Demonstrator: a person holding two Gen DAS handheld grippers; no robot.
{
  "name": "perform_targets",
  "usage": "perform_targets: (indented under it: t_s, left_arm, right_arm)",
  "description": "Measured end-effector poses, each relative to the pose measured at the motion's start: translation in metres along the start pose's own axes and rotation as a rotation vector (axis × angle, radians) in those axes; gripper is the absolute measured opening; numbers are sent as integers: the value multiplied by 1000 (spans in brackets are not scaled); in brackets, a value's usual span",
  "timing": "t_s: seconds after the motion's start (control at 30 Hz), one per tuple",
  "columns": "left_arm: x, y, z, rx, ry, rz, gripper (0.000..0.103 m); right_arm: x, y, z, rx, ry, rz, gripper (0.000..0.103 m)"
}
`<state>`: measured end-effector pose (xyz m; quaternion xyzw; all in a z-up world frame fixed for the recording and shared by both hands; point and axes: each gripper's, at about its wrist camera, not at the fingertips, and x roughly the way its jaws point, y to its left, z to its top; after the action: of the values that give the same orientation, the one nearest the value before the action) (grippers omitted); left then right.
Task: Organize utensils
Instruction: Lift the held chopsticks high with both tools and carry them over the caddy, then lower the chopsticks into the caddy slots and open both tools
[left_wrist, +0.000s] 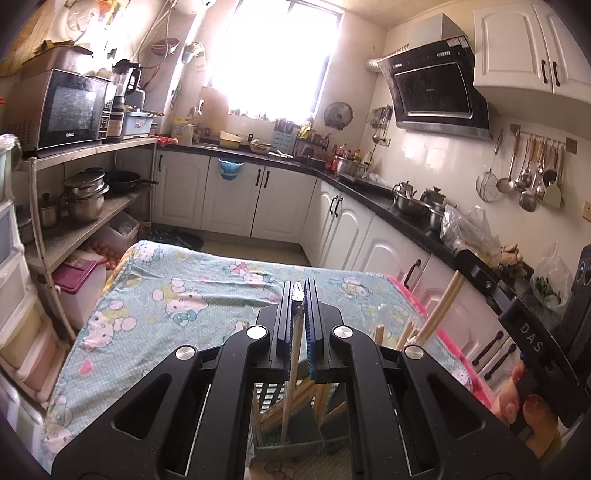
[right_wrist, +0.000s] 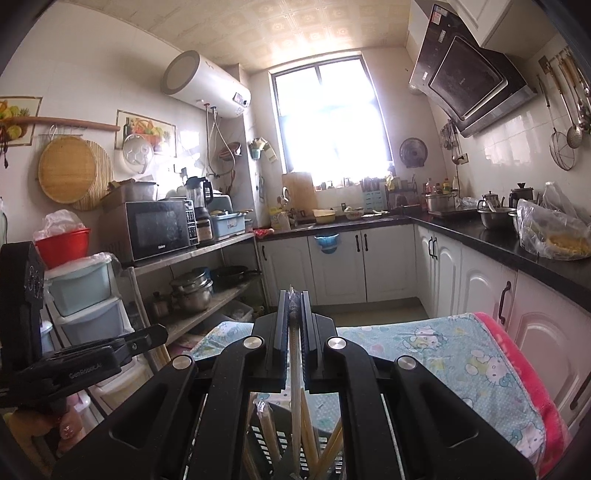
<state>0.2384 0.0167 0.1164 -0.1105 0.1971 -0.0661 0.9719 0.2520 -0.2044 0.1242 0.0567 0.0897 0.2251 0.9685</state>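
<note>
Black tongs, two: left tongs and right tongs each clamp one wrapped chopstick.

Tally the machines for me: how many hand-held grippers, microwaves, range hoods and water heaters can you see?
Hand-held grippers: 2, the left hand-held gripper and the right hand-held gripper
Microwave: 1
Range hood: 1
Water heater: 1
Total: 5
</note>
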Motion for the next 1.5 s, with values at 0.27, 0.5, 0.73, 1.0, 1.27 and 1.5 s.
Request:
perform_targets:
  t_s: [0.27,0.5,0.73,1.0,1.27,1.5]
  left_arm:
    - [7,2,-12,-4,36,5,3]
    - [7,3,-17,-10,56,5,3]
    - [5,6,-20,-21,71,-1,23]
    - [1,10,-26,-28,81,10,44]
    - [-8,15,-30,-51,81,19,81]
    - [-17,20,-35,-72,86,19,92]
  right_arm:
    - [9,-3,-13,17,44,0,6]
    - [13,-8,-22,50,82,-3,6]
    - [11,-16,-28,95,114,-12,7]
    - [3,-25,-30,127,122,-22,22]
    - [-8,-26,-33,143,137,-23,38]
    - [-20,-24,-35,148,138,-13,54]
